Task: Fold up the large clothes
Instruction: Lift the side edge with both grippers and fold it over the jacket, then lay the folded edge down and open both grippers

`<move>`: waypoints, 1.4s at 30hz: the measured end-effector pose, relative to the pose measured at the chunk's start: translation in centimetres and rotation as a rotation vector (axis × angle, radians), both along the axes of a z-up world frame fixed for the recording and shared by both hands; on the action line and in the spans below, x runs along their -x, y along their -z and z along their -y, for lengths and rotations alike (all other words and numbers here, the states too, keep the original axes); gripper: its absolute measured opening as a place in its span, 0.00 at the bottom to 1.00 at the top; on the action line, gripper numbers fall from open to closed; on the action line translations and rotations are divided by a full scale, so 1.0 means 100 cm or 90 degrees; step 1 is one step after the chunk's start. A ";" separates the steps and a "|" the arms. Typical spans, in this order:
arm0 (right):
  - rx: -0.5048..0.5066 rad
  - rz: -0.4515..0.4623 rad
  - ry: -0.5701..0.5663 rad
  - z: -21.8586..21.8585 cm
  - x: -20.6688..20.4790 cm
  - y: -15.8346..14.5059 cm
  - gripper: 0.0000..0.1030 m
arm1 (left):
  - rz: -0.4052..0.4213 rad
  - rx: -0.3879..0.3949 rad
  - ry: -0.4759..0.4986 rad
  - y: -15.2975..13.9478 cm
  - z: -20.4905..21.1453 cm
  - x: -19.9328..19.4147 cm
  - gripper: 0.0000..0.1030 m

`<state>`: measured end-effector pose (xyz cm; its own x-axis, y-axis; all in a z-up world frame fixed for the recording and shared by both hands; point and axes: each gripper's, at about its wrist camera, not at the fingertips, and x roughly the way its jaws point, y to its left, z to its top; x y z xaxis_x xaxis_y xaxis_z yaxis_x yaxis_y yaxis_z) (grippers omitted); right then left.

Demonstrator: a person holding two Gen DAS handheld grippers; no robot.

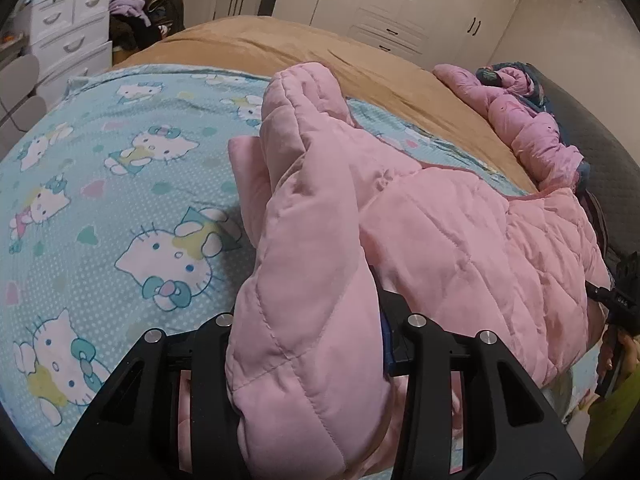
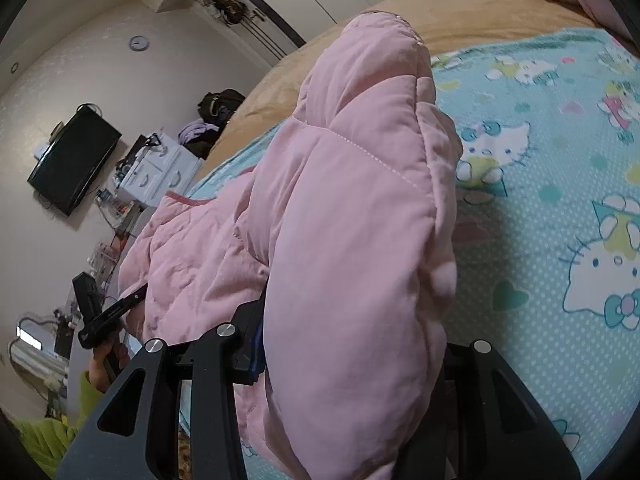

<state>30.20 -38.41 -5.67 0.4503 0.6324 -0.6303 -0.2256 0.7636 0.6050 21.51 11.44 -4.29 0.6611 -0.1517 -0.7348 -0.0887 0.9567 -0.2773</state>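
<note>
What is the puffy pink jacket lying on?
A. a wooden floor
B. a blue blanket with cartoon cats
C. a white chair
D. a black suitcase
B: the pink jacket lies spread on the blue cartoon-cat blanket covering the bed, while both the left gripper and the right gripper pinch folds of it.

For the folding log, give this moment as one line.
left gripper: shut on pink jacket | right gripper: shut on pink jacket | over cartoon blanket
</note>
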 end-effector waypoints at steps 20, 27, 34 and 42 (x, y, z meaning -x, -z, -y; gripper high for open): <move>0.064 -0.100 0.079 0.009 -0.003 0.050 0.70 | -0.034 -0.015 -0.010 0.019 -0.002 -0.020 0.33; 0.109 -0.083 0.106 0.004 0.005 0.040 0.81 | -0.042 -0.026 -0.009 0.017 0.001 -0.020 0.34; 0.196 -0.029 0.117 -0.007 0.020 0.016 0.93 | -0.049 -0.036 -0.015 0.014 0.000 -0.016 0.45; 0.234 0.015 0.169 0.002 0.046 -0.004 0.96 | -0.057 -0.044 -0.010 0.007 0.001 -0.004 0.62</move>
